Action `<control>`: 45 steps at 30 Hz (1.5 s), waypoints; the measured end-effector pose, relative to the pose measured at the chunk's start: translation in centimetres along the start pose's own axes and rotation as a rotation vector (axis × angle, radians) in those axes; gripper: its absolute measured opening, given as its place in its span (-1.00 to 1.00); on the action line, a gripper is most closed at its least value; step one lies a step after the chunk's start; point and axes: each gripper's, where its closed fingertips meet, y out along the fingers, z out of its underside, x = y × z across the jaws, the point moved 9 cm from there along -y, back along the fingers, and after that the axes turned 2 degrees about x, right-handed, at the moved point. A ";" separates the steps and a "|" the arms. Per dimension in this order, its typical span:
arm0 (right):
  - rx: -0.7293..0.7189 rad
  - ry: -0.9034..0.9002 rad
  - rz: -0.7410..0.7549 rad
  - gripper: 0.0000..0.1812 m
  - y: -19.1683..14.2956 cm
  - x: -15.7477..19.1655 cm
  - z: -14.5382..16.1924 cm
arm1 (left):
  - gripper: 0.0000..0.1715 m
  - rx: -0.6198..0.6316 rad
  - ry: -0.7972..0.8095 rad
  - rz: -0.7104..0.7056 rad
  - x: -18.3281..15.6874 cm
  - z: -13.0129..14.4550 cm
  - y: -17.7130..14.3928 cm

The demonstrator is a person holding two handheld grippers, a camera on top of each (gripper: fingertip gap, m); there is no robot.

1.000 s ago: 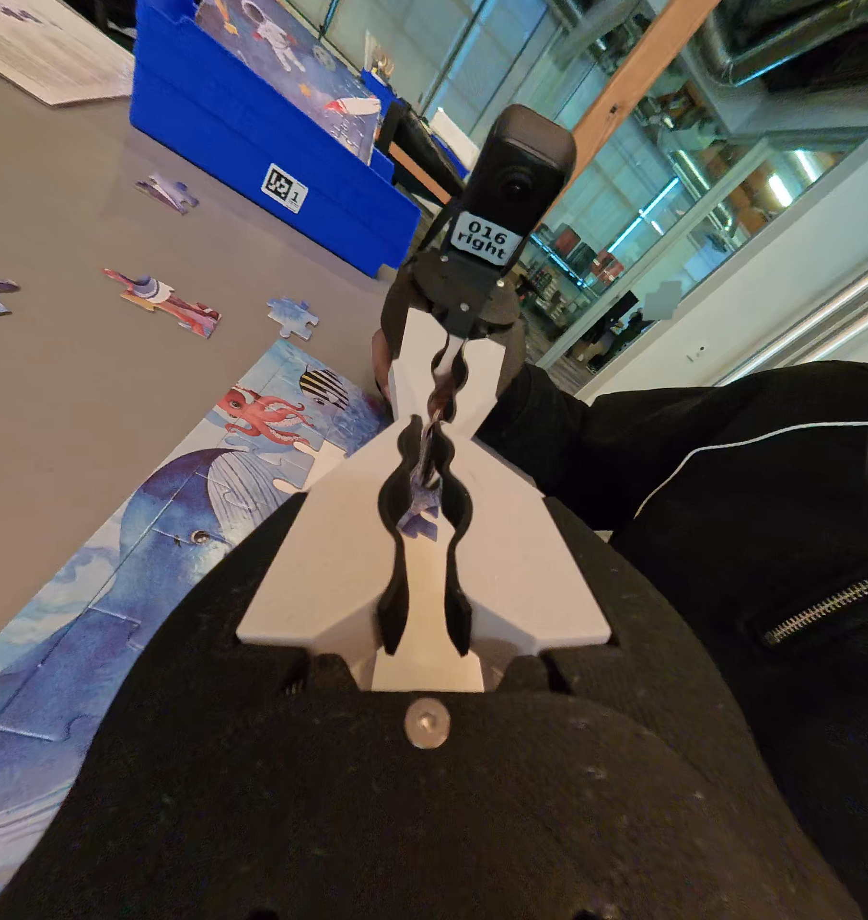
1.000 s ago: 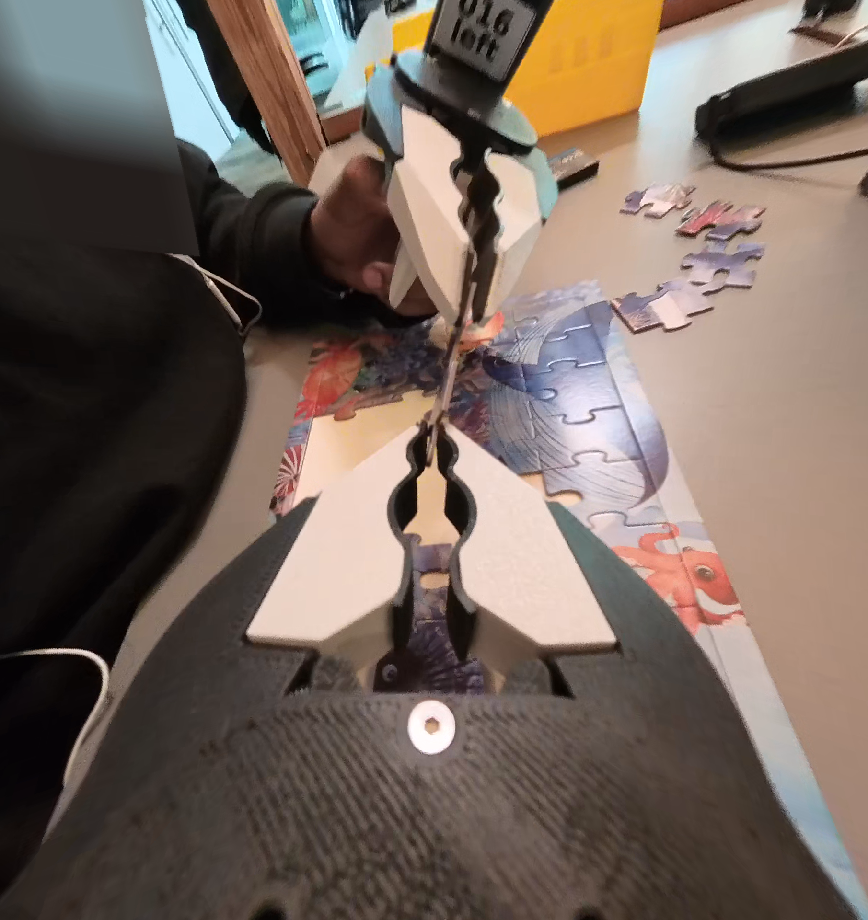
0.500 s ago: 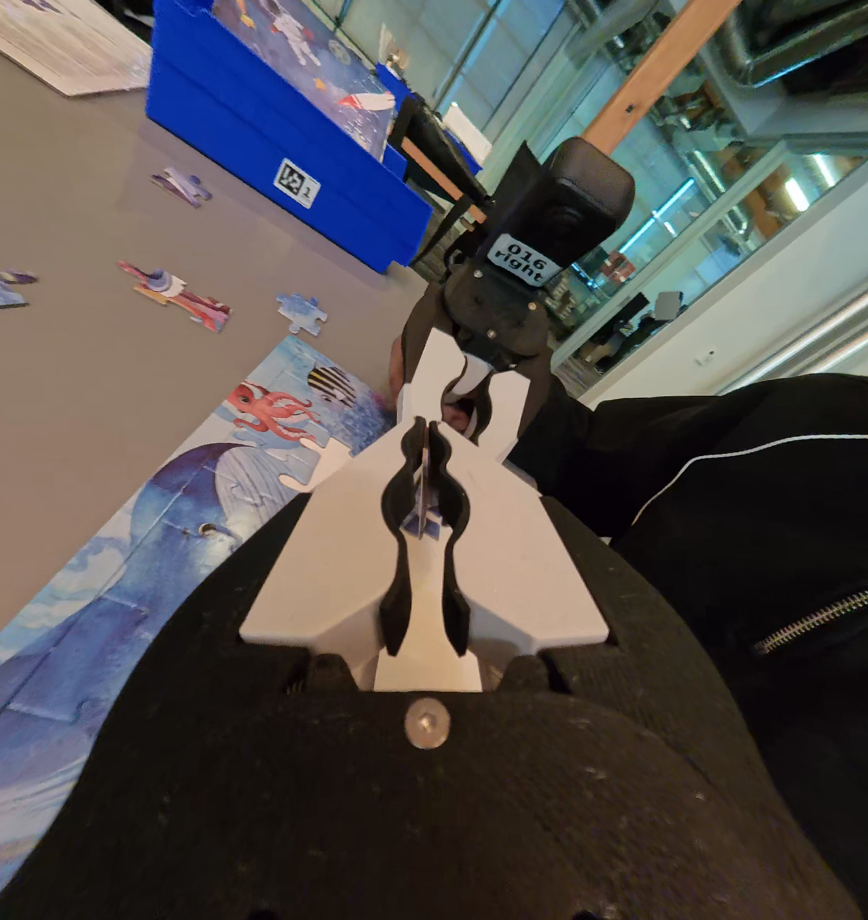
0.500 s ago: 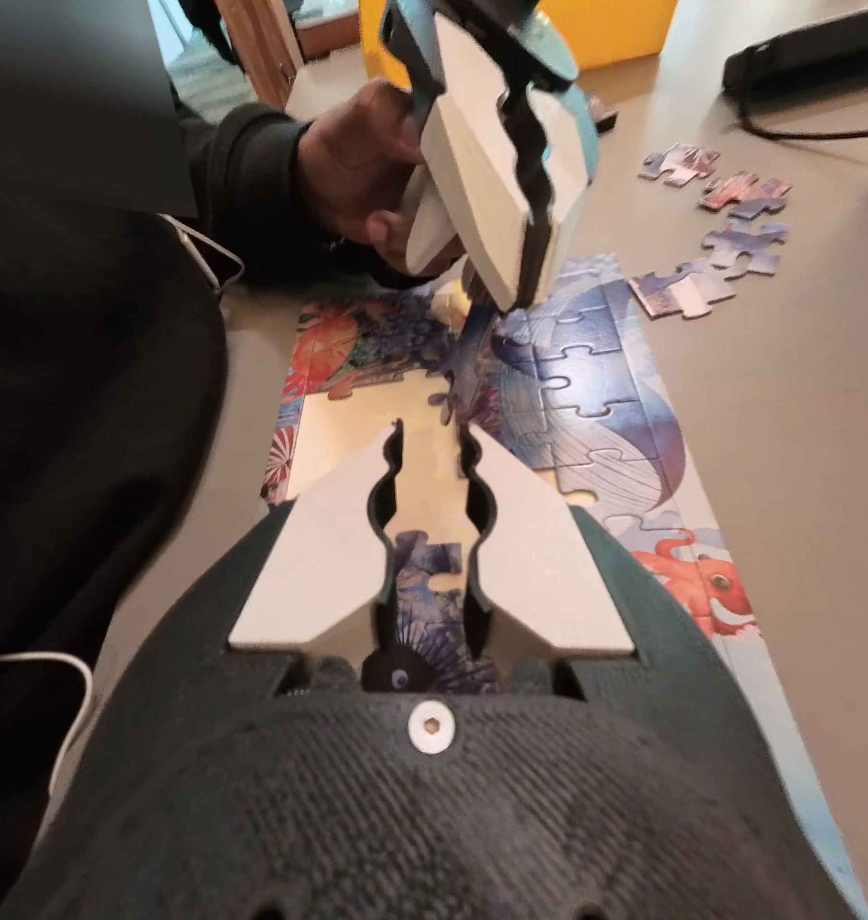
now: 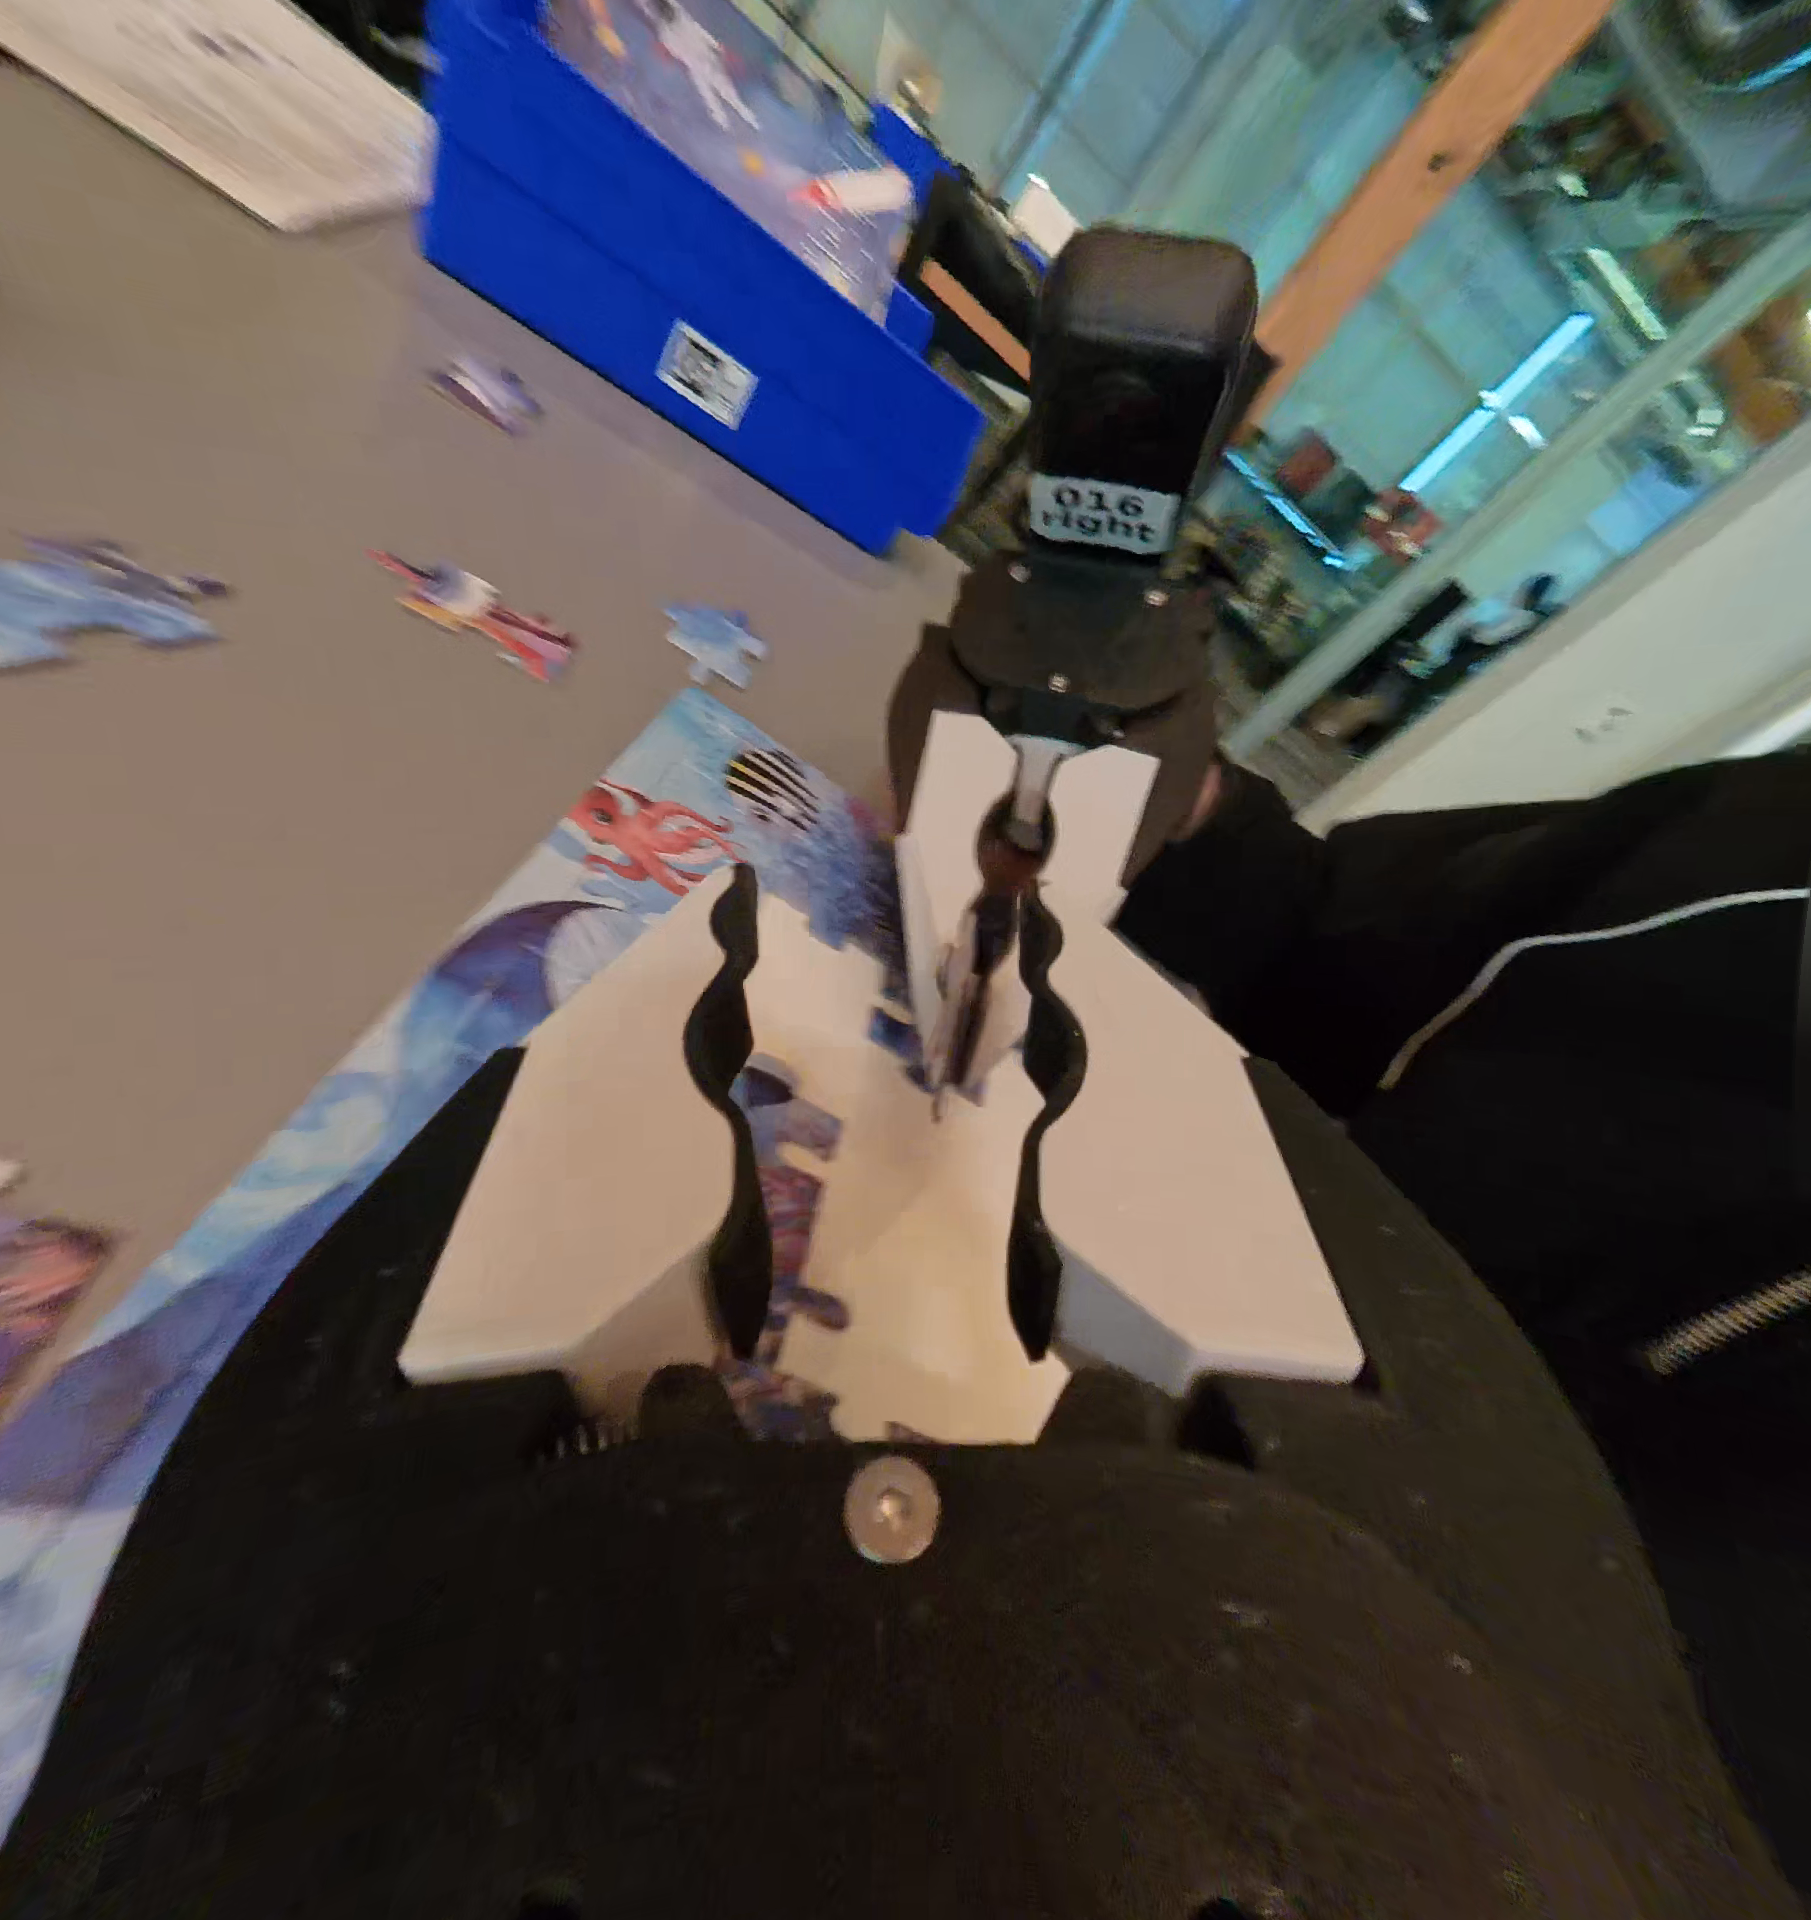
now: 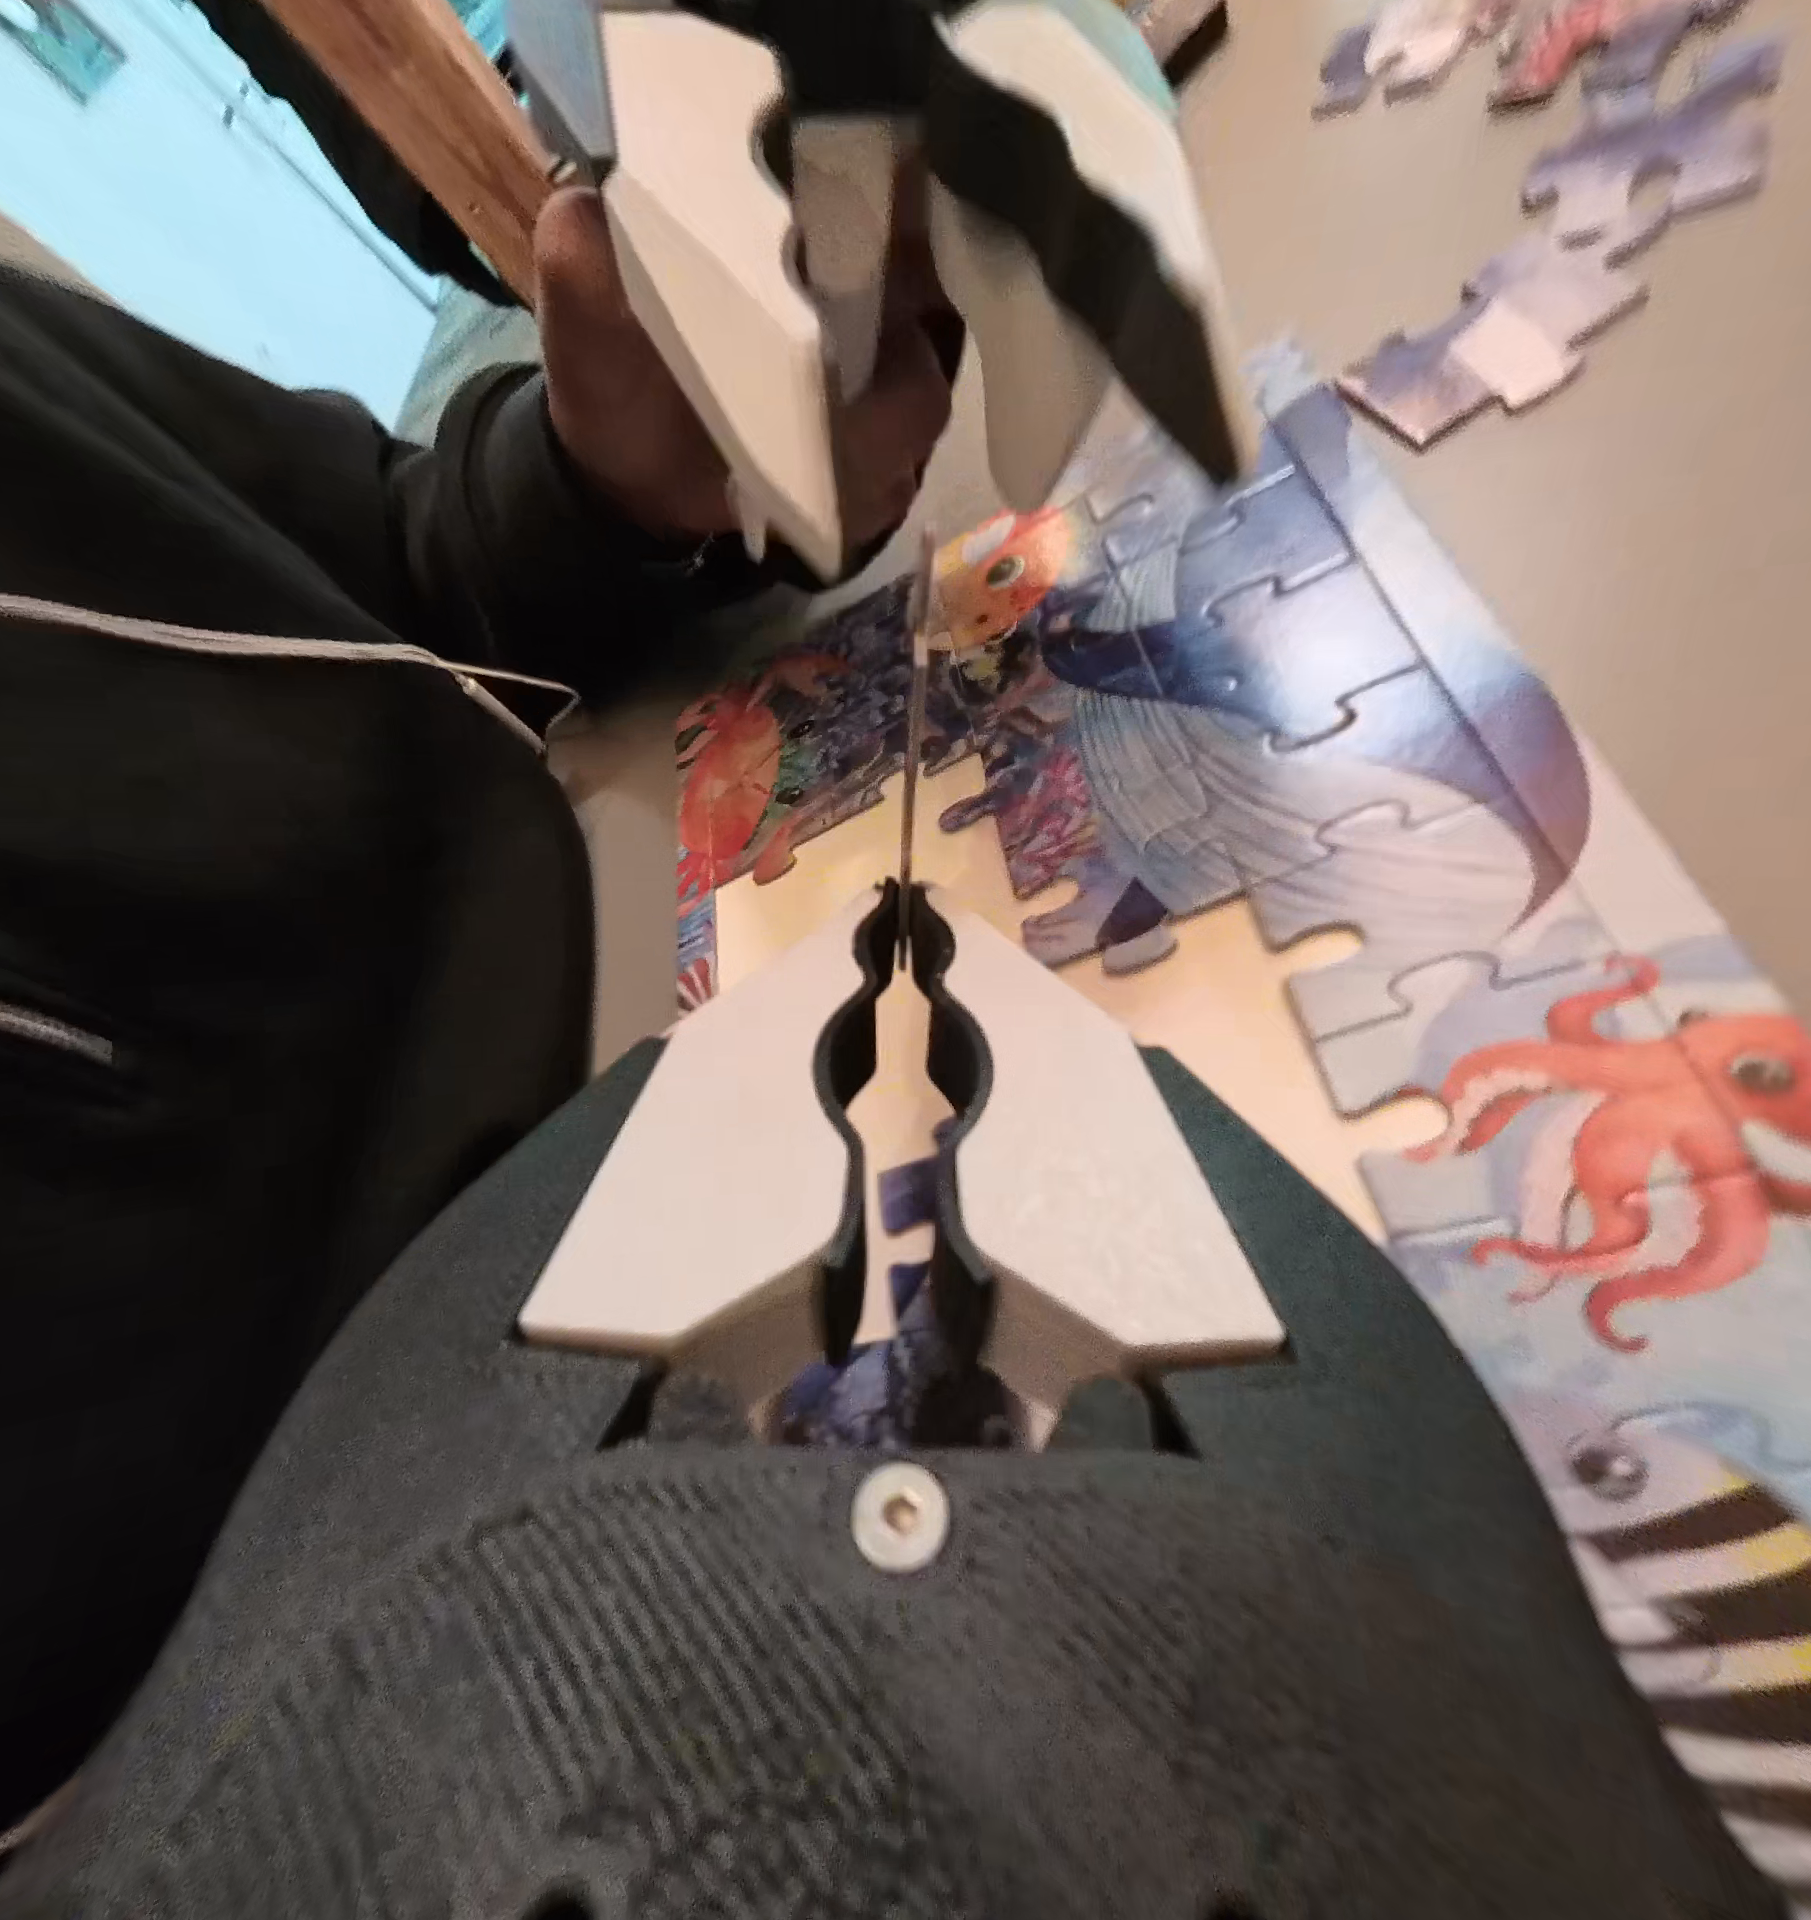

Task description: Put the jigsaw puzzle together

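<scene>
A partly built sea-themed jigsaw puzzle (image 6: pixel 1296 727) lies flat on the grey table, with a pale gap (image 6: pixel 1223 997) in its middle; it also shows in the left wrist view (image 5: pixel 527 977). My right gripper (image 6: pixel 901 894) is shut on a loose puzzle piece (image 6: pixel 911 727), held edge-on above the puzzle. In the left wrist view the right gripper (image 5: pixel 958 1081) and its piece (image 5: pixel 963 997) point at me. My left gripper (image 5: pixel 885 904) is open and empty, its jaws on either side of that piece. It hangs above the puzzle in the right wrist view (image 6: pixel 1020 514).
A blue bin (image 5: pixel 672 281) stands at the far side of the table. Loose pieces (image 5: pixel 485 613) lie on the table beside the puzzle, more in the right wrist view (image 6: pixel 1503 343). A person's black jacket (image 6: pixel 205 831) and hand (image 6: pixel 652 416) are close by. About 6 cm separates my left fingertips from my right.
One second ago both grippers pinched the piece. Then the right opened while the left held it. Now the right is shut on the piece and the left has opened.
</scene>
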 end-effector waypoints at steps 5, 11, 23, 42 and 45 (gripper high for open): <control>-0.012 0.106 0.061 -1.00 -0.9 1.9 0.5 | -0.45 -0.082 0.137 -0.193 0.0 -0.1 -2.9; -0.097 0.399 0.006 -1.00 0.9 4.0 2.4 | -0.53 0.022 0.142 -0.310 -0.7 0.9 -2.7; -0.113 0.564 0.261 -0.79 3.1 3.8 4.1 | -0.54 0.144 0.188 -0.411 0.1 2.7 -4.1; -0.008 0.237 0.475 -0.41 3.4 4.7 2.1 | -0.54 0.199 0.233 -0.442 -0.2 4.1 -4.5; -0.015 0.206 0.465 -0.36 3.6 4.0 1.7 | -0.55 0.217 0.234 -0.434 -0.3 4.4 -4.1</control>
